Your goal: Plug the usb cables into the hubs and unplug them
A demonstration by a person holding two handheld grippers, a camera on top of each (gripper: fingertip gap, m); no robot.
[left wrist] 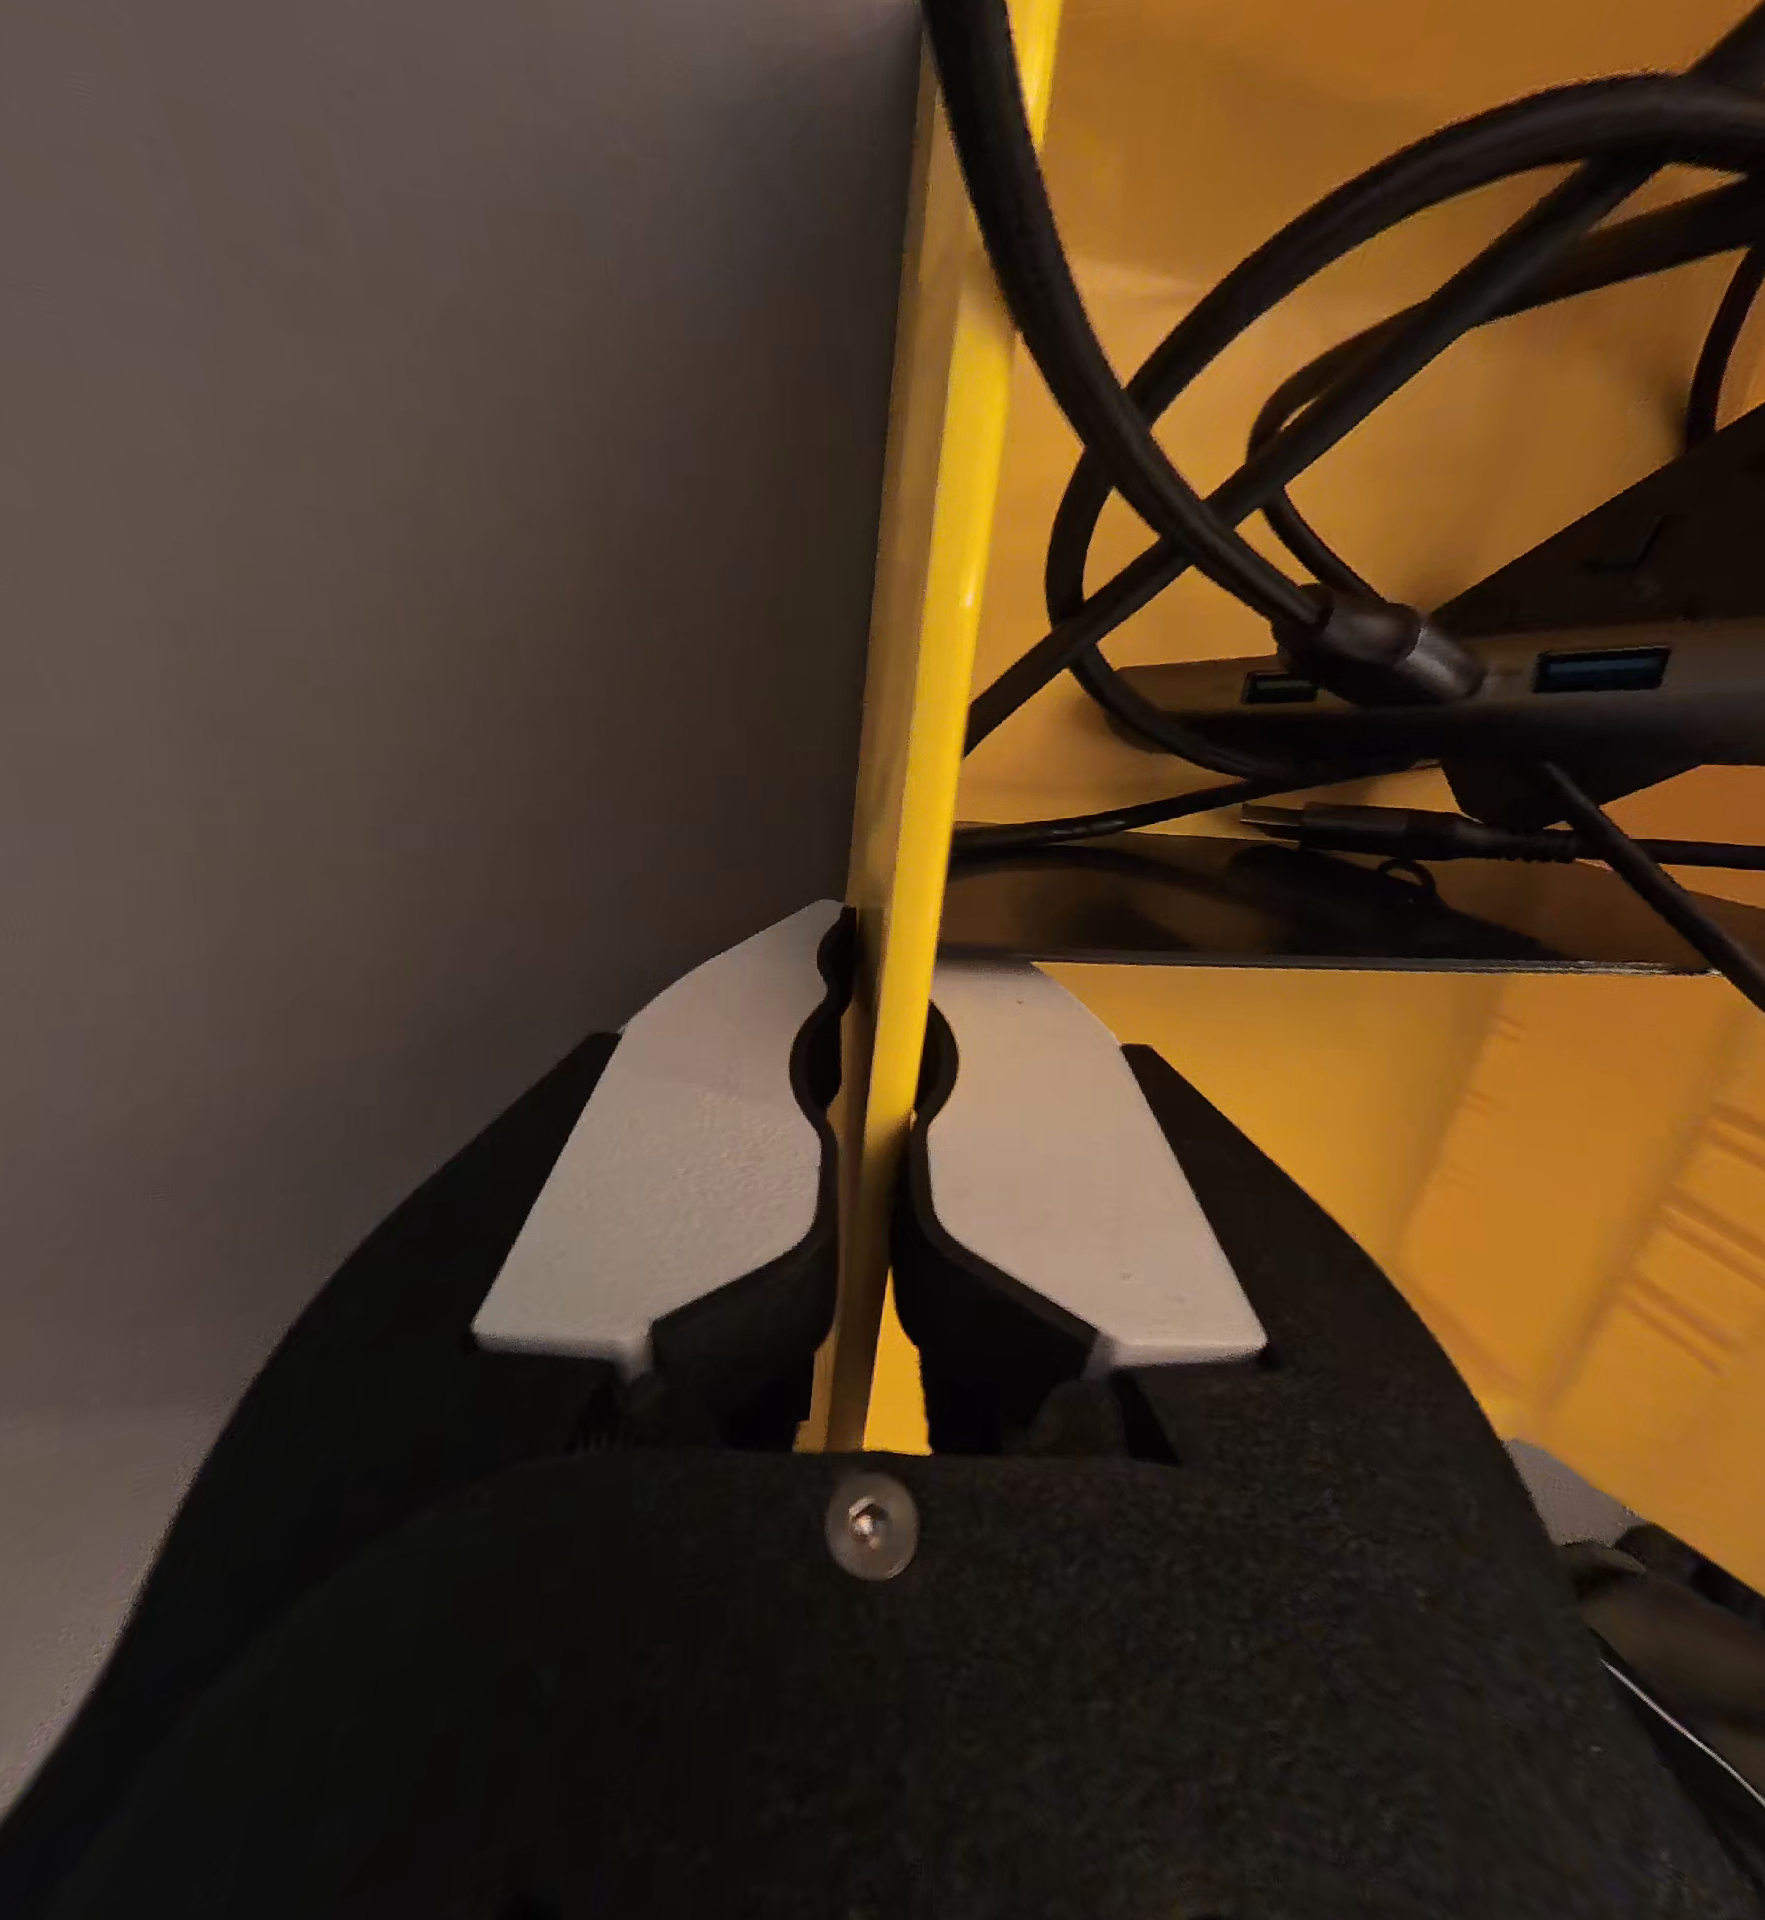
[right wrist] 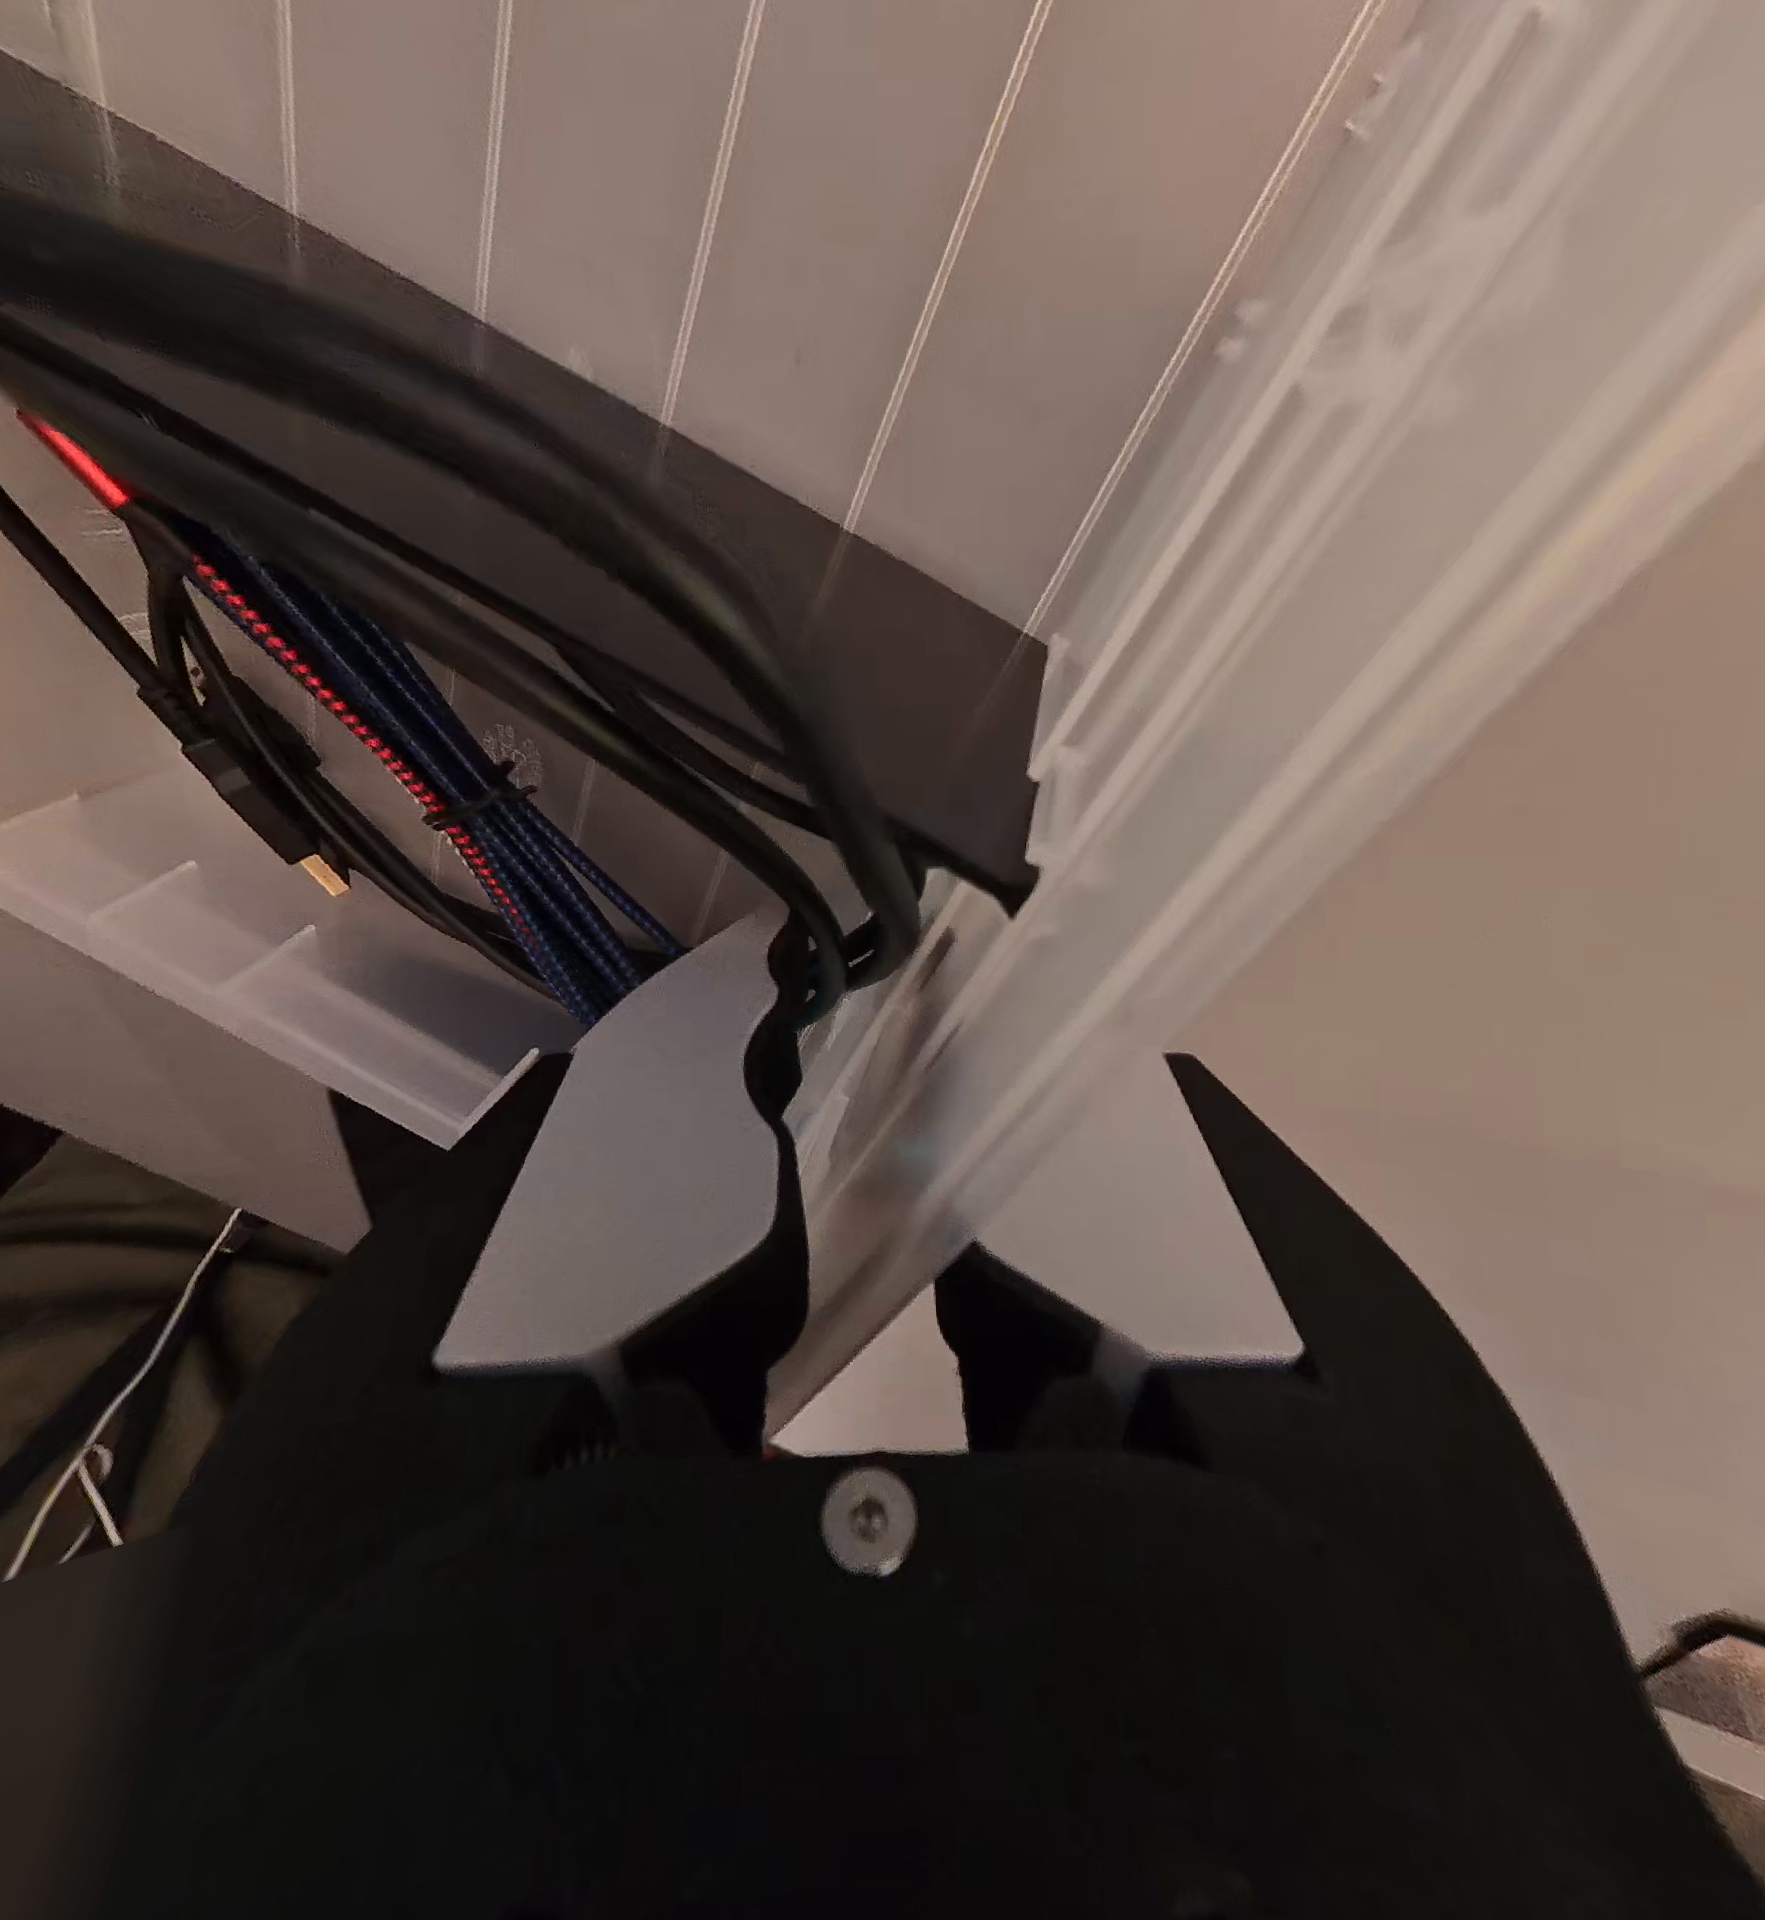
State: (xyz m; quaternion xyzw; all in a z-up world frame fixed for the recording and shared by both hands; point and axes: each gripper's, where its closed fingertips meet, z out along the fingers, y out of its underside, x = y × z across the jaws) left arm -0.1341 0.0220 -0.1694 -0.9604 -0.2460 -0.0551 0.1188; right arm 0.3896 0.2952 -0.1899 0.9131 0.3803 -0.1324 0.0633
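My left gripper (left wrist: 883,935) is shut on the upright side wall of a yellow bin (left wrist: 945,582). Inside the bin lies a black USB hub (left wrist: 1543,727) with blue ports (left wrist: 1600,668). A black braided cable's plug (left wrist: 1397,644) sits in one port. A loose USB plug (left wrist: 1314,821) lies below the hub. My right gripper (right wrist: 857,997) is shut on the wall of a clear plastic bin (right wrist: 1221,727); its right finger is hidden behind that wall. The clear bin holds a long black hub (right wrist: 919,707), black cables (right wrist: 649,582), blue and red braided cables (right wrist: 462,748) and a gold-tipped plug (right wrist: 322,873).
A grey tabletop (left wrist: 338,520) lies left of the yellow bin. A glossy black plate (left wrist: 1325,914) lies in the yellow bin under the cables. A person's dark clothing (right wrist: 47,1299) with a thin white cord shows at lower left in the right wrist view. The tips of one gripper are about 60 cm away from the tips of the other.
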